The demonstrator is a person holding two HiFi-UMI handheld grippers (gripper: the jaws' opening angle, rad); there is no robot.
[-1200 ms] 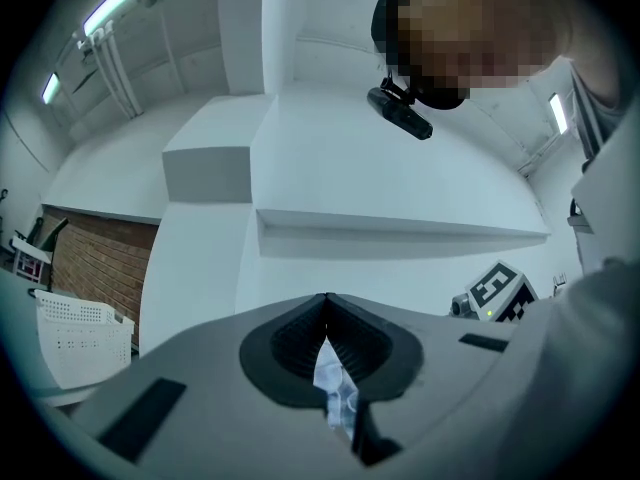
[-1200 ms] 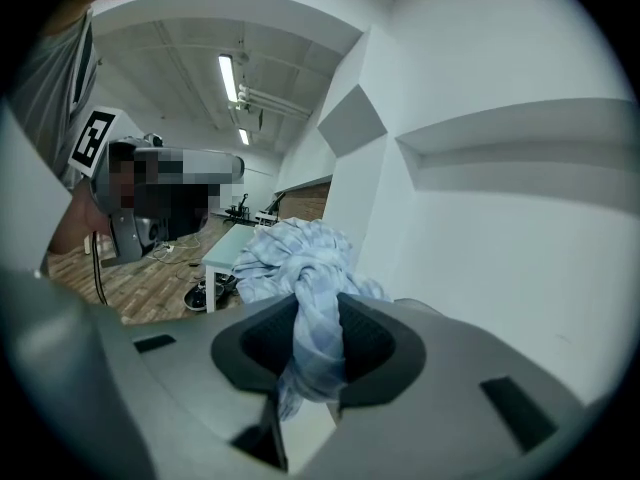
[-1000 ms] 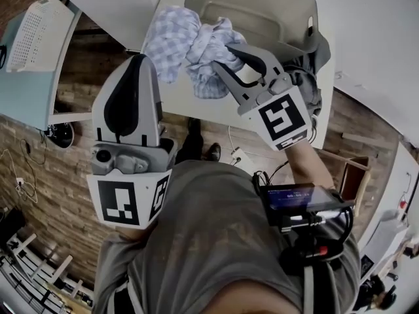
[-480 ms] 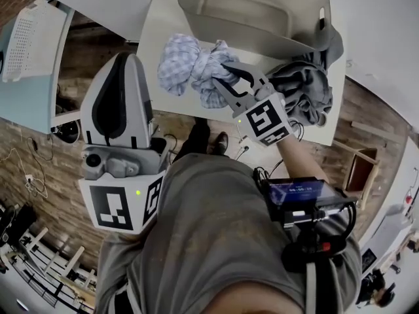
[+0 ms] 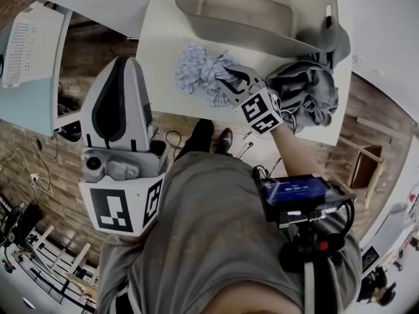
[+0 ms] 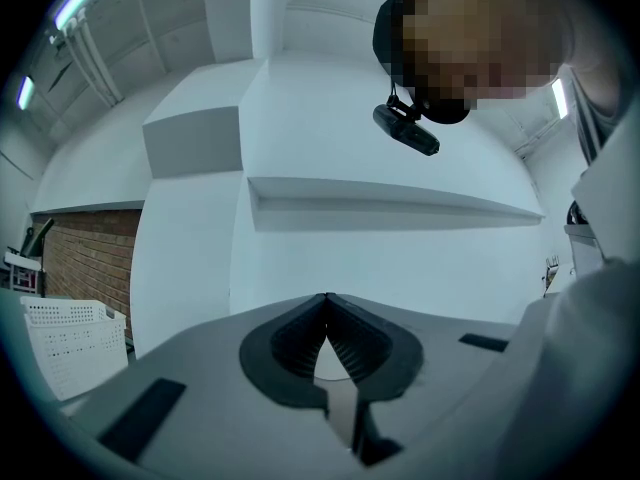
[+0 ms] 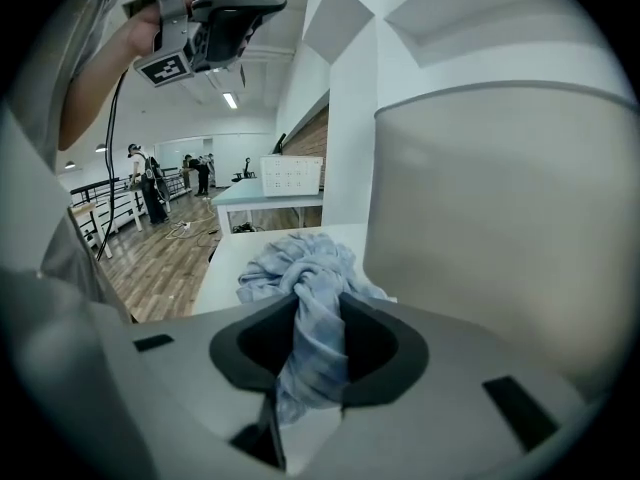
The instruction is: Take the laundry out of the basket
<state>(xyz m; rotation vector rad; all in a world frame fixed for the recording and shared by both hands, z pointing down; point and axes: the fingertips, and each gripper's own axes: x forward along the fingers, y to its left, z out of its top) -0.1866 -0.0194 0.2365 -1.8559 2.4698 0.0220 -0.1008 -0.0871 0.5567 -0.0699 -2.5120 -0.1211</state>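
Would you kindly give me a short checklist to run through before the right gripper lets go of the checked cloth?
1. Right gripper shut on the checked cloth: ok.
2. Cloth out of the basket, its bulk lying on the table: ok.
3. Cloth apart from the grey garment, with the gripper between them: ok.
4. Left gripper shut, empty and raised away from the table: ok.
5. Basket emptied: no laundry in the part shown, but its far end is cut off: cannot tell.
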